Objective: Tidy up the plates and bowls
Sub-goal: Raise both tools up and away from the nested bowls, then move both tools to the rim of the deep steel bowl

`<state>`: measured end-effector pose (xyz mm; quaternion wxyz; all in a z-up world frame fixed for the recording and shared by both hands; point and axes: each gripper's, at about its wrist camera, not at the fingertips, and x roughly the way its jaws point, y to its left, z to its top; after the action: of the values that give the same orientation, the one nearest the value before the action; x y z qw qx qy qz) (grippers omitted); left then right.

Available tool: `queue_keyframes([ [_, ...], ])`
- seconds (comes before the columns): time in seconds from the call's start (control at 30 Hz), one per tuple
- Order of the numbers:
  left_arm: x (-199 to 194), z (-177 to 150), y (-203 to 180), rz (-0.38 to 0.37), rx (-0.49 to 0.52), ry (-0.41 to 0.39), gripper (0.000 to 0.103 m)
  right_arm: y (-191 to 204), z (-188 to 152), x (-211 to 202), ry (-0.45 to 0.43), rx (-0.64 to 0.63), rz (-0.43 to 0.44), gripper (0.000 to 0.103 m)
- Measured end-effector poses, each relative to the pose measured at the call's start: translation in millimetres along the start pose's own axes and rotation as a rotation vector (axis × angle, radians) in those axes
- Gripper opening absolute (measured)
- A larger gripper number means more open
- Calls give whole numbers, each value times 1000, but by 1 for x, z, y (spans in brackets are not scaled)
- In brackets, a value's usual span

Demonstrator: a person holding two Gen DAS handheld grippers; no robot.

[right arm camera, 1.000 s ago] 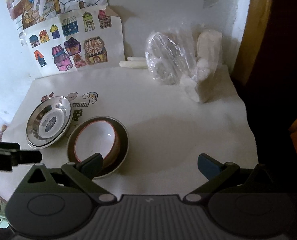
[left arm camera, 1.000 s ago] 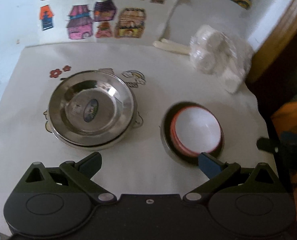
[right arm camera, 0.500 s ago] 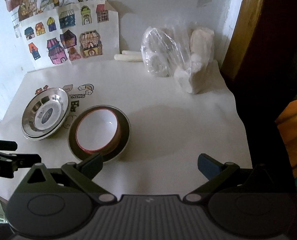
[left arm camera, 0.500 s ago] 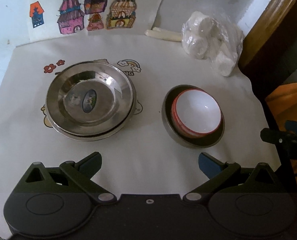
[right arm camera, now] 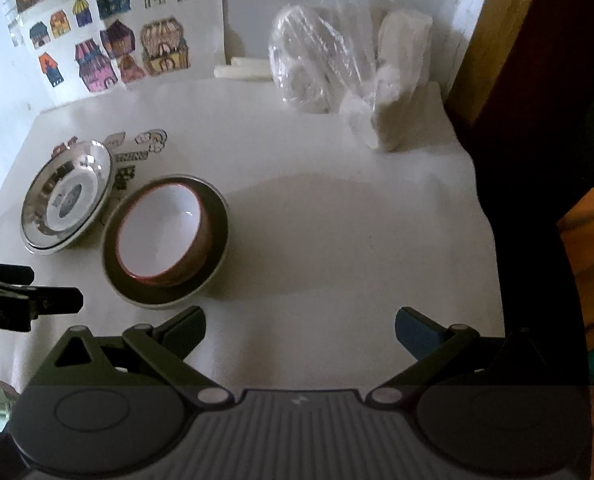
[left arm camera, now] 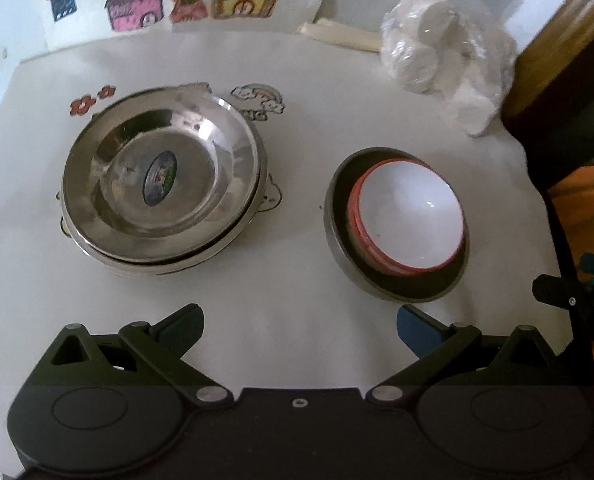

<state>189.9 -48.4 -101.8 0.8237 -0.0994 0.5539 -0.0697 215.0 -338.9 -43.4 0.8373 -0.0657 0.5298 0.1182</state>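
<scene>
Steel plates [left arm camera: 161, 184] lie stacked left of the white bowl [left arm camera: 407, 220] nested in a dark bowl [left arm camera: 393, 284]; they look stiff and slippery, so I would grip rims, with both left gripper [left arm camera: 299, 322] and right gripper [right arm camera: 299, 322] wide open, empty.

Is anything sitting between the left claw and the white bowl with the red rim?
Nothing visible. Only bare white table cover lies between the open left claw and the red-rimmed white bowl, nested in a dark grey bowl. The stacked steel plates sit off to the left.
</scene>
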Motion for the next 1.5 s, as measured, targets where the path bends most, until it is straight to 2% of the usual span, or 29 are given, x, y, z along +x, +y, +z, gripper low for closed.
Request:
queue_keyframes([
  [0.23,12,6,5,33,-95,19,102,0,19,25,55,-84,37,103],
  [0.53,19,15,8,64,-163,11,102,5,38,41,51,-193,67,103],
  [0.93,27,18,9,87,-191,27,102,10,50,48,3,-247,105,103],
  [1.5,40,21,0,120,-193,59,102,8,53,63,34,-276,98,103],
])
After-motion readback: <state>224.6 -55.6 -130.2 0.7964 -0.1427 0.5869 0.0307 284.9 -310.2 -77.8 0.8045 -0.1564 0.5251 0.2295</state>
